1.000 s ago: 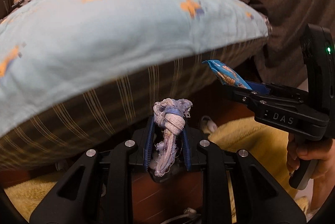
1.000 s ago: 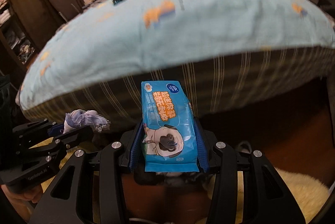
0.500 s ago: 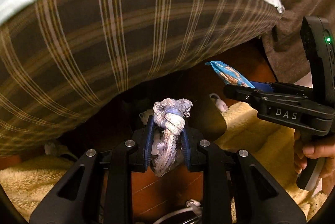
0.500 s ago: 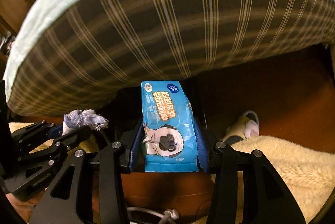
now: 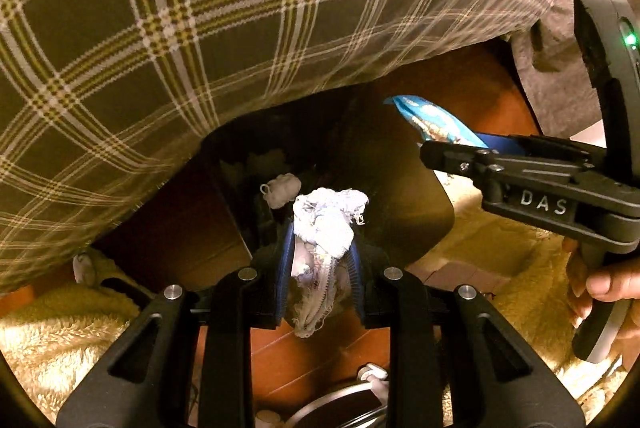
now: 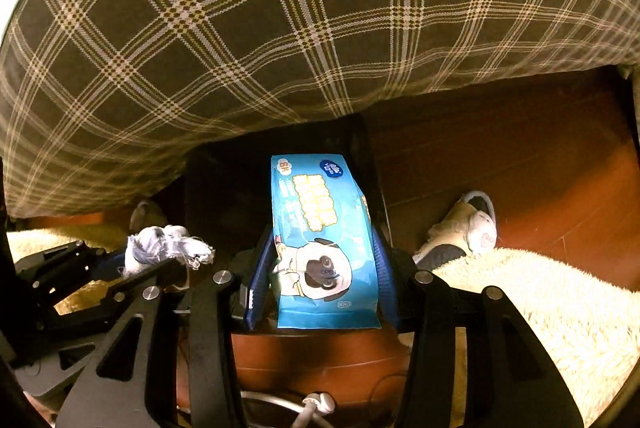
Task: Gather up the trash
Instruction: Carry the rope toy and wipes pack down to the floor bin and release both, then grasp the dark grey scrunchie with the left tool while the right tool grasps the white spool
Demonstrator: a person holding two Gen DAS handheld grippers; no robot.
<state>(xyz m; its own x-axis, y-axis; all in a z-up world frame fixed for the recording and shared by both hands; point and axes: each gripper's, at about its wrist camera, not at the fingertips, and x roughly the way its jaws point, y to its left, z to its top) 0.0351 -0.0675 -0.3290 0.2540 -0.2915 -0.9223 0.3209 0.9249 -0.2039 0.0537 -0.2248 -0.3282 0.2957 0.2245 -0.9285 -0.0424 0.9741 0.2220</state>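
Gripping frayed rag (image 5: pixel 326 228), left claw (image 5: pixel 320 260) — white wad (image 5: pixel 282 187) in bin, unseen rightward

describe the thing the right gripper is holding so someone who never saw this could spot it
Below the big plaid bed, over a dark bin on the floor, the right gripper has its jaws shut on a flat blue wipes pack. Its yellow lettering and cartoon dog set it apart from the frayed whitish rag beside it.
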